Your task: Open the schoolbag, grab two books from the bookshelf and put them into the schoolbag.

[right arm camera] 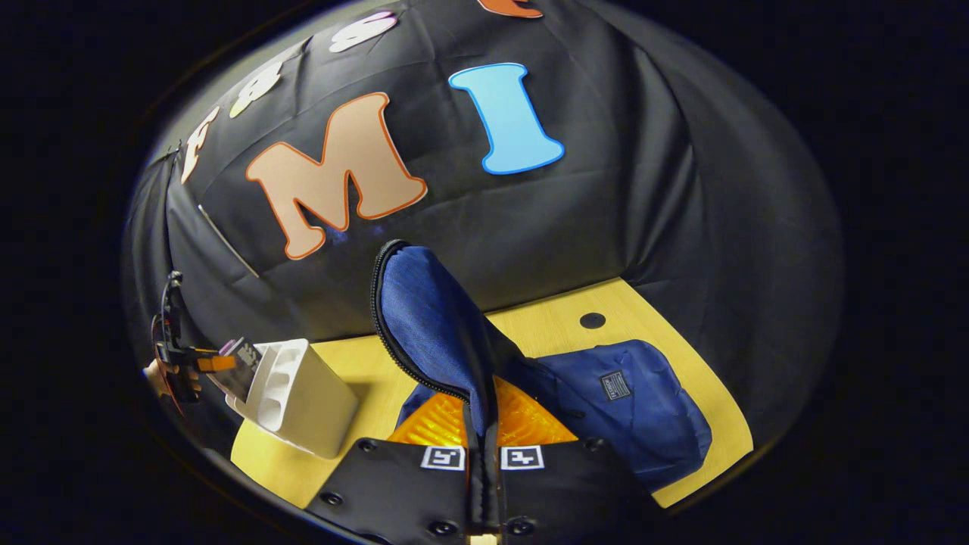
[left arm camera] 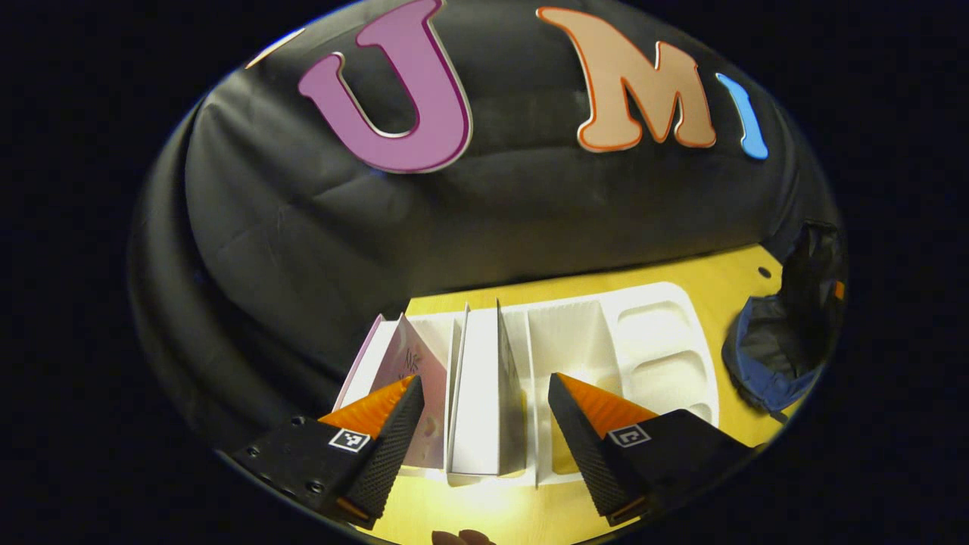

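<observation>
Booth with a yellow table (left arm camera: 681, 291). The left gripper (left arm camera: 484, 412) hangs before the white bookshelf (left arm camera: 658, 333), fingers spread wide and holding nothing. One finger lies over the pink book (left arm camera: 405, 363) in the leftmost slot; the other stands before an empty slot. Between them rises a white book (left arm camera: 477, 386), upright against a divider. The right-hand compartments of the bookshelf appear bare.

The right gripper (right arm camera: 482, 424) has its fingers closed on the flap (right arm camera: 431, 318) of the blue schoolbag (right arm camera: 628, 401), lifting it clear so the zip edge stands up. The schoolbag lies on the table beside the bookshelf, near but apart from it. Its interior is hidden behind the raised flap, so what it holds cannot be told. In the right gripper view the left gripper shows far off at the bookshelf's end.

The step in hand appears to be taking a book. To do it well, centre the white book between the open fingers, advance until both pads overlap its faces, close squarely, then draw straight up to clear the dividers. Keep the flap raised meanwhile.
</observation>
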`<state>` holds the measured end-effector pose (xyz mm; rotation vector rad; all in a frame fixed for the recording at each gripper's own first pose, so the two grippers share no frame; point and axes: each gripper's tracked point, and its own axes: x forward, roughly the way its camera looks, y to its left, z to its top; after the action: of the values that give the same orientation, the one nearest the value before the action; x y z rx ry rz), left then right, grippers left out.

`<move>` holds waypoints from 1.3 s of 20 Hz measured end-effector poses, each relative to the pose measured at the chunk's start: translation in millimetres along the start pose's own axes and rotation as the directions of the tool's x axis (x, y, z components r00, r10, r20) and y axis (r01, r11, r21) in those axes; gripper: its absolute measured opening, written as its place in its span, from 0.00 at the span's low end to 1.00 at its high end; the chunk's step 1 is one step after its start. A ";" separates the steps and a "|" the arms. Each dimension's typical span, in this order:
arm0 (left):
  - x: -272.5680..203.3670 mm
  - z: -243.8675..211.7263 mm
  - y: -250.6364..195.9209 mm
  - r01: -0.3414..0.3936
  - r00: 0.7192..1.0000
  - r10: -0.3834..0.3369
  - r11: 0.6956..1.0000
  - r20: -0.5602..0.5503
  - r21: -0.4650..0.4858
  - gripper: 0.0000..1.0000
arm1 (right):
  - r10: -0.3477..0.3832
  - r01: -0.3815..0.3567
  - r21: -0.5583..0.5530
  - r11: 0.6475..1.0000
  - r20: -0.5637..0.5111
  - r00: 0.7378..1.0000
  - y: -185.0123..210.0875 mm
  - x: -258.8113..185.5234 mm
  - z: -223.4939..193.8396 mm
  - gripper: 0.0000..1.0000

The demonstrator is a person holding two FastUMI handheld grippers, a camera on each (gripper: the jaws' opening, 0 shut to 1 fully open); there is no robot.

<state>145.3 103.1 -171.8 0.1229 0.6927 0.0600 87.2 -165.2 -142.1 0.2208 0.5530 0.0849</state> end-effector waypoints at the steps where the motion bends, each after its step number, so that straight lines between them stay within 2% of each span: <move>1: 2.0 -5.2 0.8 0.001 0.999 0.000 1.000 -0.041 0.015 0.97 | -0.001 0.001 0.009 1.000 0.003 1.000 -1.6 -0.9 -0.4 0.02; 4: 9.5 -13.7 -3.0 0.029 0.993 -0.026 0.999 -0.116 0.024 0.96 | 0.000 0.000 0.039 0.999 0.017 1.000 -1.5 -1.8 2.1 0.03; 8: 15.7 -22.9 -3.3 0.037 0.980 -0.040 0.999 -0.193 -0.021 0.94 | -0.001 -0.001 0.074 0.997 0.025 1.000 -2.8 -3.7 1.8 0.02; 12: 17.9 -24.8 -2.2 0.037 0.971 -0.038 0.999 -0.236 -0.007 0.92 | -0.010 0.006 0.093 0.996 0.040 0.999 -4.6 -3.0 5.1 0.04; 14: 18.8 -33.4 -4.9 0.061 0.961 -0.062 0.998 -0.270 -0.015 0.89 | -0.013 0.008 0.104 0.995 0.044 0.999 -3.9 -3.3 4.1 0.03; 16: 21.4 -42.6 -9.4 0.078 0.950 -0.083 0.997 -0.300 -0.028 0.82 | -0.017 0.012 0.114 0.993 0.047 0.999 -4.3 -2.9 4.3 0.04; 18: 20.0 -50.8 -8.0 0.077 0.935 -0.082 0.997 -0.345 -0.027 0.63 | -0.024 0.018 0.121 0.993 0.050 0.998 -4.6 -1.7 4.8 0.04; 19: 20.1 -53.1 -10.5 0.088 0.926 -0.094 0.996 -0.366 -0.033 0.46 | -0.028 0.021 0.121 0.992 0.052 0.998 -5.2 -1.7 4.1 0.04; 20: 21.4 -57.9 -13.0 0.106 0.917 -0.113 0.994 -0.382 -0.039 0.53 | -0.028 0.022 0.119 0.993 0.052 0.998 -5.1 -1.5 5.0 0.05; 21: 20.8 -59.3 -14.5 0.113 0.911 -0.119 0.993 -0.394 -0.040 0.46 | -0.031 0.024 0.116 0.993 0.052 0.998 -6.0 -1.8 4.3 0.05; 22: 19.9 -59.7 -17.6 0.125 0.908 -0.131 0.991 -0.398 -0.042 0.44 | -0.031 0.025 0.114 0.993 0.051 0.998 -5.5 -1.1 3.9 0.04; 26: 18.4 -60.8 -19.0 0.128 0.900 -0.132 0.991 -0.415 -0.039 0.42 | -0.034 0.027 0.118 0.993 0.053 0.998 -5.4 -1.6 4.6 0.04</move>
<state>120.8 91.8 -232.3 0.0516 1.1286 -0.0404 88.4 -171.5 -138.7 0.3280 0.5068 0.0164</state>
